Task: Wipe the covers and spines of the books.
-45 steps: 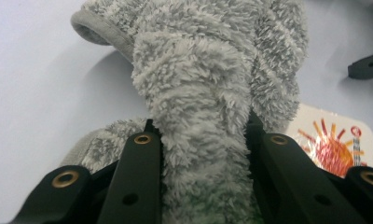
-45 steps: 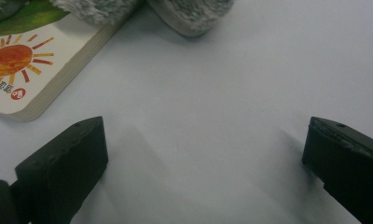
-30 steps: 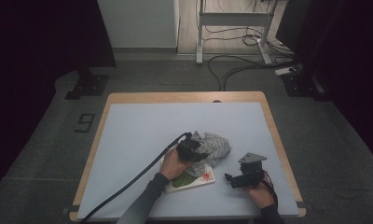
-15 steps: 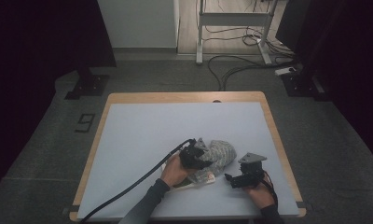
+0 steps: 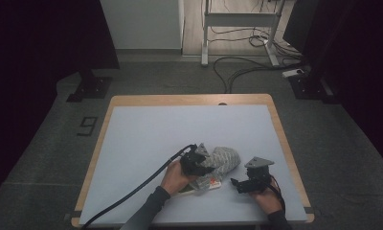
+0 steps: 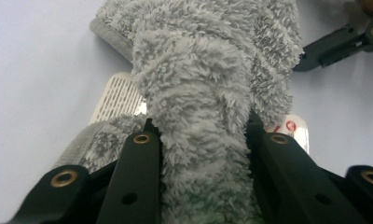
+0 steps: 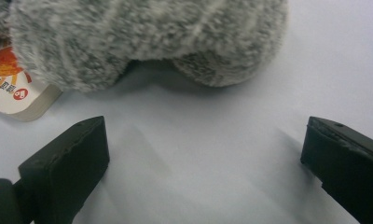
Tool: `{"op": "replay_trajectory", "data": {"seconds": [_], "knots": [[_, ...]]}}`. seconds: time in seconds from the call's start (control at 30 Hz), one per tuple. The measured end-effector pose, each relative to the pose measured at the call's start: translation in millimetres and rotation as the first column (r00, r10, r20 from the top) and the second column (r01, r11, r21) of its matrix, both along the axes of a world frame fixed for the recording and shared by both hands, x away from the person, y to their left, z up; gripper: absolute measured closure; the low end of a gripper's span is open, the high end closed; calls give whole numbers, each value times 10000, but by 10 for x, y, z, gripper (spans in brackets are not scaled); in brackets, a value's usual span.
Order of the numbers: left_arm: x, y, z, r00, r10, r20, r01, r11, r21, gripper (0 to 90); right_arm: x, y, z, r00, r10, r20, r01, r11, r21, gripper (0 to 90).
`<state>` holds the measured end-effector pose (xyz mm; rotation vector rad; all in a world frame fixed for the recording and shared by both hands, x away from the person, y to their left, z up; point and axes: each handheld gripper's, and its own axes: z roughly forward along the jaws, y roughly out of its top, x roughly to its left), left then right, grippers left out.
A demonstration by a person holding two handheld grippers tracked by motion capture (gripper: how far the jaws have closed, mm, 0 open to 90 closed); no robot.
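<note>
The grey fluffy cloth (image 5: 221, 159) lies on the worktop (image 5: 146, 143), in the near right part of it, between the two hands. Part of the cloth rests over a printed card (image 5: 209, 183), whose white end with red marks shows at the cloth's near edge.

Left hand-held gripper (image 5: 197, 162): clenched on the cloth. In the left gripper view a bunched fold of cloth (image 6: 201, 116) fills the gap between the two black jaws, and both pads press into the pile. A ribbed white edge of the card (image 6: 117, 95) shows just beside the fold. The cable (image 5: 132, 191) trails from this gripper toward the near left corner of the worktop.

Right hand-held gripper (image 5: 236, 184): released. Its jaws stand wide apart with bare worktop between them. In the right gripper view the cloth (image 7: 147, 37) lies just ahead of the jaws, apart from them, and the card (image 7: 12, 88) shows at the left under the cloth's edge. The gripper sits low, near the worktop, to the right of the cloth and near the worktop's front edge.
</note>
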<state>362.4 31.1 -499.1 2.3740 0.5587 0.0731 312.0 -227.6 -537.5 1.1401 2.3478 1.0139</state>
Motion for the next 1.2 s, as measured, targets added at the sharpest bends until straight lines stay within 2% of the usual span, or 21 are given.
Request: {"op": "replay_trajectory", "data": {"seconds": [1.2], "knots": [[-225,790,17,9982,598,-46,-598,9981,-164,691,-1,1,0,10000,3,4,-3,10000,8,7]]}}
